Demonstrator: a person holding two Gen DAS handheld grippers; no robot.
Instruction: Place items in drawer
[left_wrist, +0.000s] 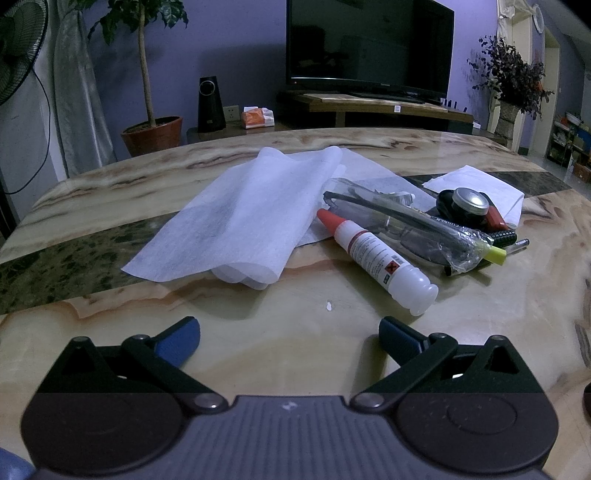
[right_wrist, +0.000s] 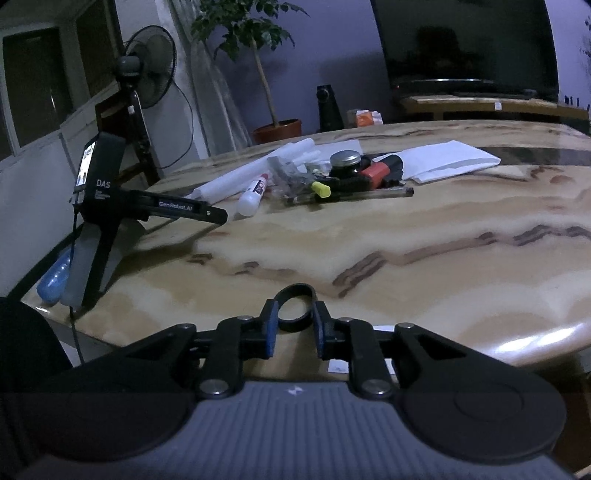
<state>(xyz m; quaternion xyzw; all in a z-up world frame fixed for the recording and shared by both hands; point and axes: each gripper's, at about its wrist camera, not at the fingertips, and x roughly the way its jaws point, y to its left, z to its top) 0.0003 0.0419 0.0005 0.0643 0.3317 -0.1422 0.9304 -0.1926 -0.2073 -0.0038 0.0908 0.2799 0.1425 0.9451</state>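
Hovering low over the marble-patterned table, left gripper with blue-padded jaws spread wide apart and nothing between them. Ahead on the tabletop, a loose heap of things: a white glue bottle with a red cap lying on its side nearest the fingers, just right of a folded white cloth; behind the bottle a clear plastic sleeve of pens, a yellow highlighter tip poking out at its right end, a round black tin with a metal lid beyond that, and a white paper sheet under the far edge of the pile. Seen from the right wrist camera, right gripper with jaws drawn close and clamped on a black rubber ring, the loop standing up between the blue pads above the near part of the table; same heap well ahead, the glue bottle, highlighter and tin lying together. Drawer not visible in either view. Left gripper visible at the table's left edge in the right wrist view. Farther back, a potted plant, a dark television and a standing fan.
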